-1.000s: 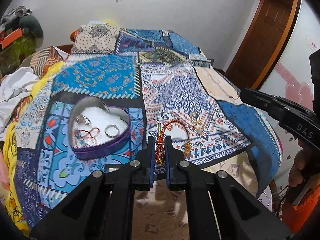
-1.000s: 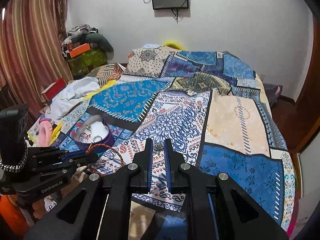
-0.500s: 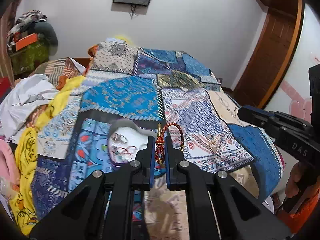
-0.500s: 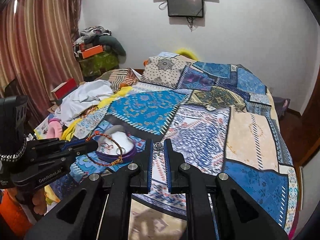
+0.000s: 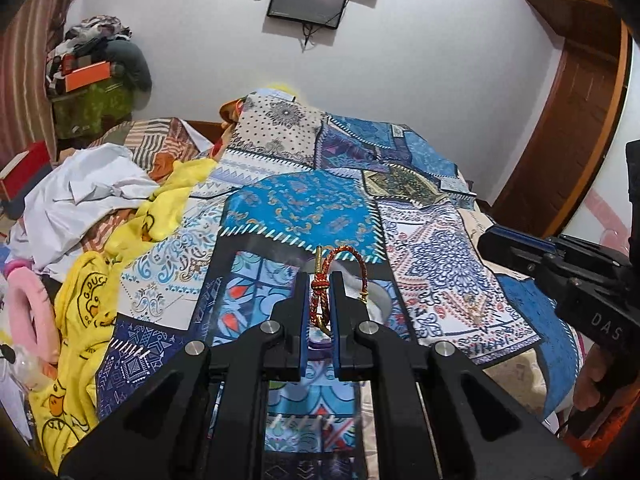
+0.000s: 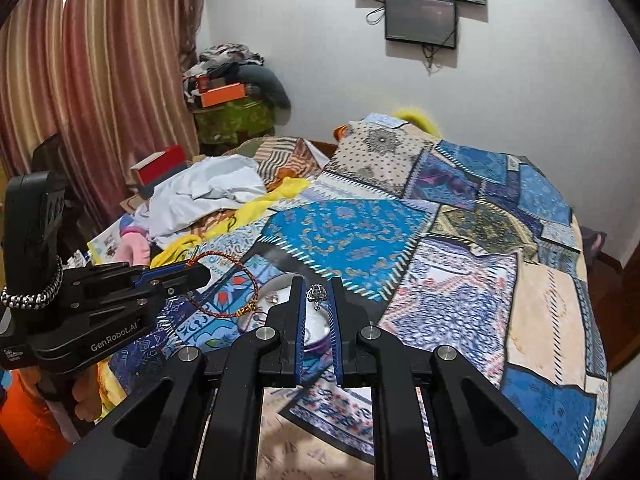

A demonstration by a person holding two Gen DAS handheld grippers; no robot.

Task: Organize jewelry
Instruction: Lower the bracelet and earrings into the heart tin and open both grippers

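Jewelry sorting: the left gripper (image 5: 320,300), clamped on a red braided bracelet (image 5: 340,268), carries it above the heart-shaped tin (image 6: 316,330); the right gripper (image 6: 317,298) pinches a silver ring (image 6: 317,294) over the tin too.

Red-and-gold braided cord bracelet (image 5: 320,302); silver ring (image 6: 316,293). Patchwork bedspread (image 5: 320,208) — blue, cream and navy paisley and geometric prints. Yellow duck-print cloth (image 5: 84,320), white sheet (image 5: 84,196), pink-and-cream striped curtain (image 6: 88,64) — black grippers.
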